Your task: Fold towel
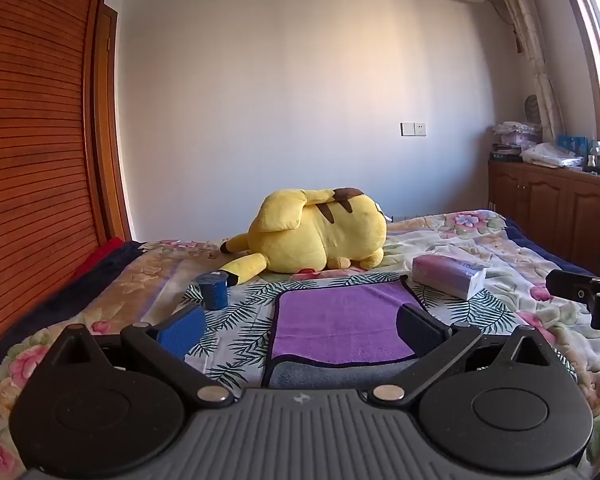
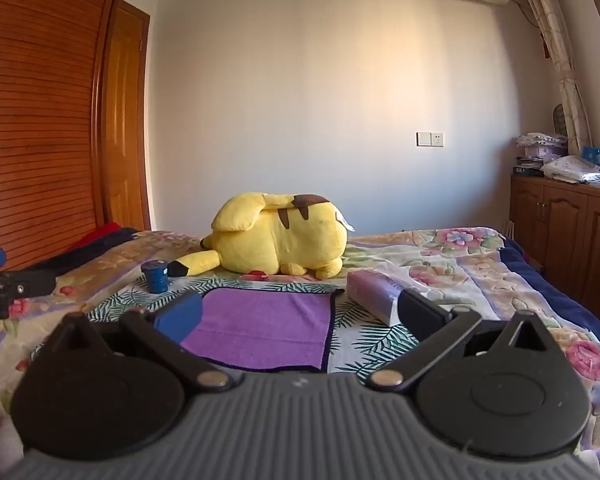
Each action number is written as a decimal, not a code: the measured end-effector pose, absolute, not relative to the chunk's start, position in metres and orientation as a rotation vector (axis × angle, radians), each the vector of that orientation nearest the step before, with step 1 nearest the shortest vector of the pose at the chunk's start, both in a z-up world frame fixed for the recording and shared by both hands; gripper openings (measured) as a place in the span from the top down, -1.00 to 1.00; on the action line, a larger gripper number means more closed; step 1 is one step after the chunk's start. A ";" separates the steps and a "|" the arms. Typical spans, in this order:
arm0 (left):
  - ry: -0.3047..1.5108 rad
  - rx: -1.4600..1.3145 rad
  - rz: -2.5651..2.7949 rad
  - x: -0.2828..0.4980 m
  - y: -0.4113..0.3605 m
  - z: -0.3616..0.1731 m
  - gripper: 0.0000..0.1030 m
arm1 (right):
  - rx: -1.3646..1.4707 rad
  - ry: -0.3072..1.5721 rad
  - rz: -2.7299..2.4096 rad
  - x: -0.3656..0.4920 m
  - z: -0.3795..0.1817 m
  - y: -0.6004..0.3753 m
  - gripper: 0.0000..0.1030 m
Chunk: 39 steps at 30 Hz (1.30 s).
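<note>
A purple towel (image 1: 336, 322) with a dark hem lies folded on the flowered bedspread; a grey layer (image 1: 332, 376) shows under its near edge. It also shows in the right wrist view (image 2: 260, 330). My left gripper (image 1: 300, 330) is open and empty, its fingers spread just above the towel's near part. My right gripper (image 2: 300, 322) is open and empty, to the right of the towel's near right corner. The right gripper's body shows at the right edge of the left view (image 1: 588, 292). The left gripper's body shows at the left edge of the right view (image 2: 4, 284).
A yellow plush toy (image 1: 320, 232) lies beyond the towel. A small blue cup (image 1: 214, 288) stands to the towel's far left. A tissue pack (image 1: 448, 274) lies to its far right. A wooden wardrobe (image 1: 32, 140) is at left, a cabinet (image 1: 556, 200) at right.
</note>
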<state>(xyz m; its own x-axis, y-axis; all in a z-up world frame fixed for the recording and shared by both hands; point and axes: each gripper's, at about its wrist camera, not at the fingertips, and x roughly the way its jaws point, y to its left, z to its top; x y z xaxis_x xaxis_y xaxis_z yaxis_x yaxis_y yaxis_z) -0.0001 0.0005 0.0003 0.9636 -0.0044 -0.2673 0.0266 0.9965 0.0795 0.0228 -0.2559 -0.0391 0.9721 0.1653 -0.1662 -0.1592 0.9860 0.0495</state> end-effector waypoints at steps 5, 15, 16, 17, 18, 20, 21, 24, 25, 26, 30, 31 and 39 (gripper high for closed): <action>0.265 0.085 -0.014 -0.001 0.004 0.002 -1.00 | 0.034 0.170 0.161 0.024 -0.040 -0.257 -1.00; 0.268 0.091 -0.009 -0.001 0.002 0.000 -1.00 | 0.034 0.172 0.159 0.024 -0.040 -0.258 -1.00; 0.268 0.091 -0.009 -0.001 0.002 0.000 -1.00 | 0.034 0.173 0.159 0.024 -0.040 -0.259 -1.00; 0.270 0.093 -0.010 0.003 0.002 0.000 -1.00 | 0.034 0.173 0.160 0.025 -0.040 -0.258 -1.00; 0.270 0.094 -0.010 0.003 0.003 0.001 -1.00 | 0.034 0.173 0.159 0.025 -0.040 -0.257 -1.00; 0.270 0.094 -0.010 0.003 0.003 0.001 -1.00 | 0.034 0.174 0.158 0.025 -0.040 -0.257 -1.00; 0.269 0.094 -0.010 0.003 0.003 0.001 -1.00 | 0.034 0.174 0.158 0.025 -0.040 -0.257 -1.00; 0.269 0.096 -0.010 0.003 0.002 0.001 -1.00 | 0.034 0.175 0.159 0.025 -0.040 -0.257 -1.00; 0.268 0.097 -0.010 0.003 0.003 0.001 -1.00 | 0.034 0.175 0.159 0.024 -0.040 -0.258 -1.00; 0.268 0.096 -0.010 0.003 0.003 0.001 -1.00 | 0.033 0.175 0.158 0.025 -0.040 -0.257 -1.00; 0.268 0.097 -0.009 0.003 0.003 0.001 -1.00 | 0.033 0.176 0.157 0.025 -0.040 -0.257 -1.00; 0.268 0.097 -0.009 0.003 0.003 0.001 -1.00 | 0.033 0.176 0.158 0.025 -0.040 -0.257 -1.00; 0.266 0.098 -0.009 0.003 0.003 0.000 -1.00 | 0.034 0.177 0.157 0.025 -0.040 -0.259 -1.00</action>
<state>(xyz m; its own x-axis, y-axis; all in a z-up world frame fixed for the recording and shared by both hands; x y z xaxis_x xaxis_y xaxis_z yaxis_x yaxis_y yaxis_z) 0.0029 0.0032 -0.0002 0.9647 0.0038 -0.2633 0.0222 0.9952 0.0958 0.0249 -0.2585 -0.0398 0.9722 0.1582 -0.1728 -0.1522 0.9872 0.0472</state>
